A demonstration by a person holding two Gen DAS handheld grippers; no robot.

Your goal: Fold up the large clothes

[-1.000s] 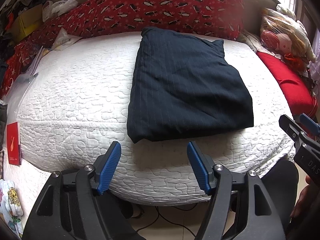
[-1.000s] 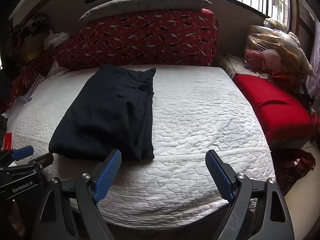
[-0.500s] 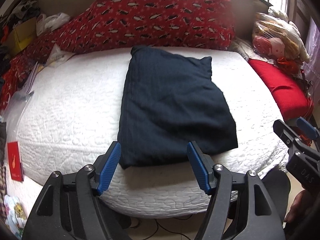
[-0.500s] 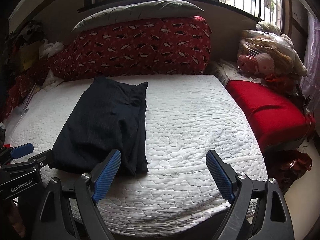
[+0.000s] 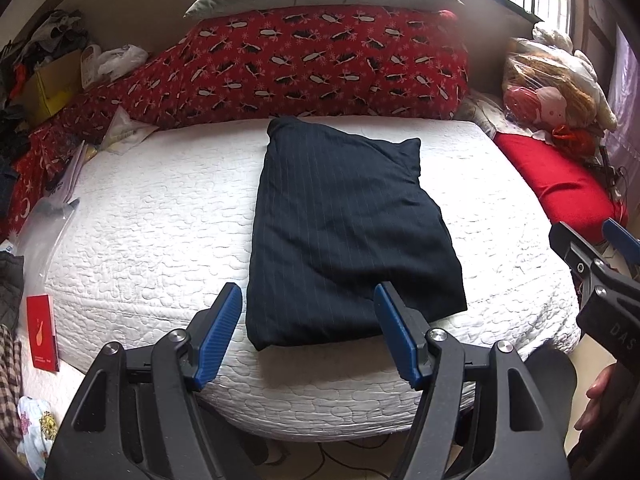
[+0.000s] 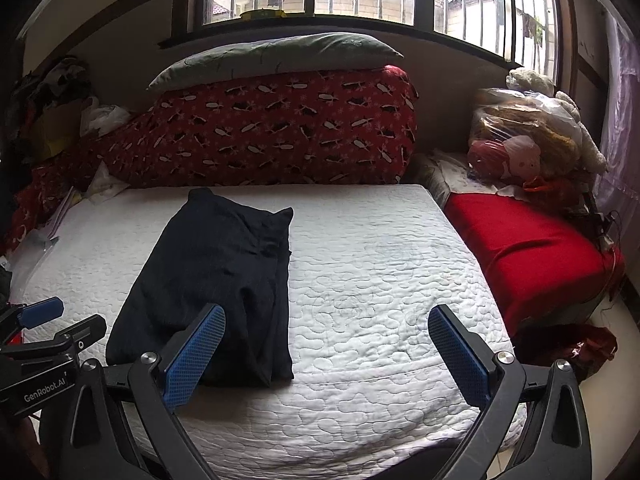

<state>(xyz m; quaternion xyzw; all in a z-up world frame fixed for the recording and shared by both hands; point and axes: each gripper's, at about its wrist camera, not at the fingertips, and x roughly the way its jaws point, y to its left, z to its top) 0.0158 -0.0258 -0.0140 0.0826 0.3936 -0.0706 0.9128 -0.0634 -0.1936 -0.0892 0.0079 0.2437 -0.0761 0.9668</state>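
A dark navy pinstriped garment (image 5: pixel 344 232) lies folded into a thick rectangle on the white quilted mattress (image 5: pixel 152 240). In the right wrist view the same garment (image 6: pixel 216 280) sits left of centre. My left gripper (image 5: pixel 308 332) hovers open above the bed's near edge, just short of the garment's near hem, with nothing between its blue pads. My right gripper (image 6: pixel 326 348) hangs off the garment's right side; its jaws are still opening wide and hold nothing. Each gripper shows at the edge of the other's view, the right gripper (image 5: pixel 600 264) and the left gripper (image 6: pixel 40 328).
A red patterned quilt roll (image 6: pixel 272 128) with a grey pillow (image 6: pixel 272 56) on top lines the far side under a barred window. A red cushion (image 6: pixel 524 248) and bagged soft toys (image 6: pixel 528 140) stand to the right. Clutter, papers and a red booklet (image 5: pixel 42 332) lie on the left.
Both grippers have risen and tipped up, so more of the wall and window shows. The right gripper's jaws have spread wider. The garment has not moved.
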